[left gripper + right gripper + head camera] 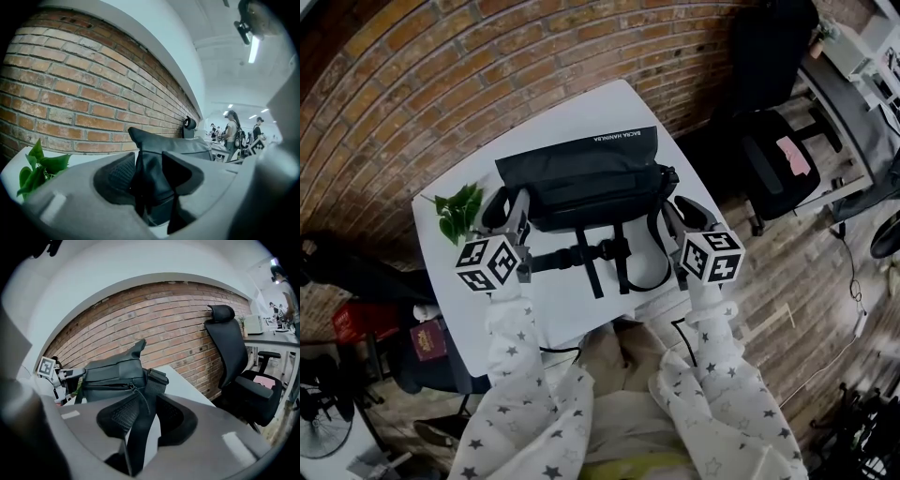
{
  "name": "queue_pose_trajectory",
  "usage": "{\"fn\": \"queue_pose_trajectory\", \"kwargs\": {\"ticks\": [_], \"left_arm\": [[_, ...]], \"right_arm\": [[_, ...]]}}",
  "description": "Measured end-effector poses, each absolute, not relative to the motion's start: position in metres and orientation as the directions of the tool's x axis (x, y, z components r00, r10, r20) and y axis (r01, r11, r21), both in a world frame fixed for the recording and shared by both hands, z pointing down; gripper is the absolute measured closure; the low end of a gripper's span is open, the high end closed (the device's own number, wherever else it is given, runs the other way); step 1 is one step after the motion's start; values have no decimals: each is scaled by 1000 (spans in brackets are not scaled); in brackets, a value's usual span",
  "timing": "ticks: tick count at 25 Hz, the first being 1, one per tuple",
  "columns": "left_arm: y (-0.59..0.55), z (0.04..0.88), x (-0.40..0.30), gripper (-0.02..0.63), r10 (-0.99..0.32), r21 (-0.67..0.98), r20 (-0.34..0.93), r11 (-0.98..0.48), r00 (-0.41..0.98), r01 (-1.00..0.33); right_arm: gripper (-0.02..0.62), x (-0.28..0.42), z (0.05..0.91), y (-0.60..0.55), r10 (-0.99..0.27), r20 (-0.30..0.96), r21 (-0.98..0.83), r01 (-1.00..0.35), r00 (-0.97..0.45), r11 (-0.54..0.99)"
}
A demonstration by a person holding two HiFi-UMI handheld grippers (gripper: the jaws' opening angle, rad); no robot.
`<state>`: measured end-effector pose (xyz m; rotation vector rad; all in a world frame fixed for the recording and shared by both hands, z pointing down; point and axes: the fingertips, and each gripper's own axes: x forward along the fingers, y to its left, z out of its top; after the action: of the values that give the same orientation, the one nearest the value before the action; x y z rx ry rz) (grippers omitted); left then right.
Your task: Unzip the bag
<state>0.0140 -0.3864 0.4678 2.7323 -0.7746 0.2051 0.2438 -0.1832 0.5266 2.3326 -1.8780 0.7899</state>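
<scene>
A black bag [591, 183] lies on the white table [581, 108], its strap [623, 253] looped toward me. My left gripper [508, 211] is at the bag's left end. In the left gripper view a fold of the bag [187, 145] fills the gap of the left gripper [150, 180], and the jaws are shut on it. My right gripper [680, 214] is at the bag's right end. In the right gripper view the right gripper [147, 416] stands open; the strap [138, 437] runs loose between its jaws. The zipper pull [135, 391] hangs just ahead of them.
A sprig of green leaves [459, 211] lies on the table beside the left gripper. A brick wall [70, 93] runs behind the table. A black office chair [773, 159] stands to the right. Bags and a fan sit on the floor at the left.
</scene>
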Motion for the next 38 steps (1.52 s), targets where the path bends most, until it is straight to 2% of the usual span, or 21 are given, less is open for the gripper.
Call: {"fn": "queue_pose_trajectory", "kwargs": {"ticks": [5, 7, 10, 12, 23, 38], "left_arm": [[-380, 461, -2, 456, -511, 229, 208, -804, 834, -549], [-377, 457, -10, 512, -523, 208, 210, -802, 826, -560], [-369, 451, -18, 588, -532, 192, 206, -801, 821, -567], [-363, 447, -23, 606, -532, 192, 201, -802, 823, -565], [-336, 431, -41, 607, -502, 217, 187, -818, 845, -534], [-330, 391, -64, 607, -515, 171, 115, -832, 850, -527]], "right_arm": [[491, 238, 503, -178, -945, 307, -319, -924, 109, -210], [506, 237, 496, -175, -952, 289, -319, -927, 103, -197], [578, 237, 483, -172, -960, 260, -320, -929, 104, -187], [592, 234, 471, -173, -968, 234, -321, -932, 94, -168], [588, 206, 420, -184, -983, 168, -278, -954, 67, -113], [588, 179, 372, -191, -998, 44, -297, -953, 44, -56]]}}
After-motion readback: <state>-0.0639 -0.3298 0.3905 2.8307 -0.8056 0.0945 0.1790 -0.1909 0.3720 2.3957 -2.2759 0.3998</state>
